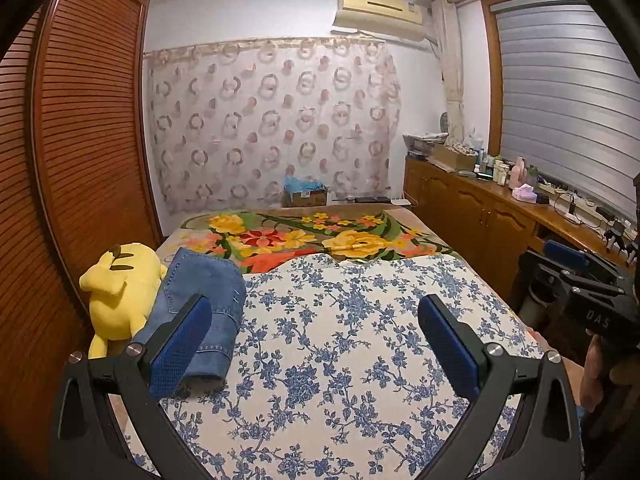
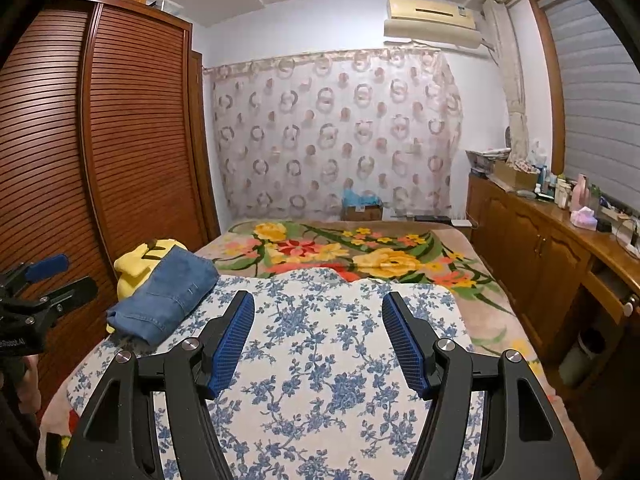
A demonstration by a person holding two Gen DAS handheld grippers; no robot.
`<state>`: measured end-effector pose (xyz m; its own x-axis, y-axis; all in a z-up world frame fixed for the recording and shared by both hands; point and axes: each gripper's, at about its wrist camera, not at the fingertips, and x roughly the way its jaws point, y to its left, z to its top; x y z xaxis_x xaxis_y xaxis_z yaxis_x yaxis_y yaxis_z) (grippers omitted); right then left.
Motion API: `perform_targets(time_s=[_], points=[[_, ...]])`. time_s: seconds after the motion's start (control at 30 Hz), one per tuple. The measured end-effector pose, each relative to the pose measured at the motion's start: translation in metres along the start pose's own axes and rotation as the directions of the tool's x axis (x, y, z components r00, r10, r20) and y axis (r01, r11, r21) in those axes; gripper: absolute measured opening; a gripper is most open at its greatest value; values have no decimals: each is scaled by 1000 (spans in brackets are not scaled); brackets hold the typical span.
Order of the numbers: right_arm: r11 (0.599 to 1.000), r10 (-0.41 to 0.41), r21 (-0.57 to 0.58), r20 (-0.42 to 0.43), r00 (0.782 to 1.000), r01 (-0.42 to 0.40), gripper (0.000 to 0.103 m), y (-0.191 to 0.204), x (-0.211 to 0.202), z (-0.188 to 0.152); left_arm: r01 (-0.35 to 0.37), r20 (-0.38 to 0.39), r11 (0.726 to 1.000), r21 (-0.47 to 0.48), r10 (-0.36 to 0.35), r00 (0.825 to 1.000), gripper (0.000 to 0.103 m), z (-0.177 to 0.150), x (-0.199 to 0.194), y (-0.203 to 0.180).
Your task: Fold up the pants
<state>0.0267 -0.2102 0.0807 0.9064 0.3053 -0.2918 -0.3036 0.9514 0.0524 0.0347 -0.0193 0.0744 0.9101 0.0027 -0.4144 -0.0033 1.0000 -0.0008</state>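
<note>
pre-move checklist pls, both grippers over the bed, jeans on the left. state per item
1. Left gripper empty, jaws wide: ok.
2. Right gripper empty, jaws apart: ok.
3. Jeans folded into a compact bundle at the left edge of the blue-flowered cloth: ok.
4. Jeans clear of other things: not ok, they lie against the yellow plush toy.
5. Fold neat, layers aligned: cannot tell, only the top and the near rolled edge show.
6. Another pair of pants waiting on the bed: cannot tell, none shows in either view.
</note>
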Motion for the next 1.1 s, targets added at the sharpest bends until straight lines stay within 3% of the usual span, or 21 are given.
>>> perform_targets(time_s=[1.1], points=[[1000,4,-1,6,1000,-4,69,-4,2,0,1,1,1000,-1,-1,1000,103,0,-1,1]])
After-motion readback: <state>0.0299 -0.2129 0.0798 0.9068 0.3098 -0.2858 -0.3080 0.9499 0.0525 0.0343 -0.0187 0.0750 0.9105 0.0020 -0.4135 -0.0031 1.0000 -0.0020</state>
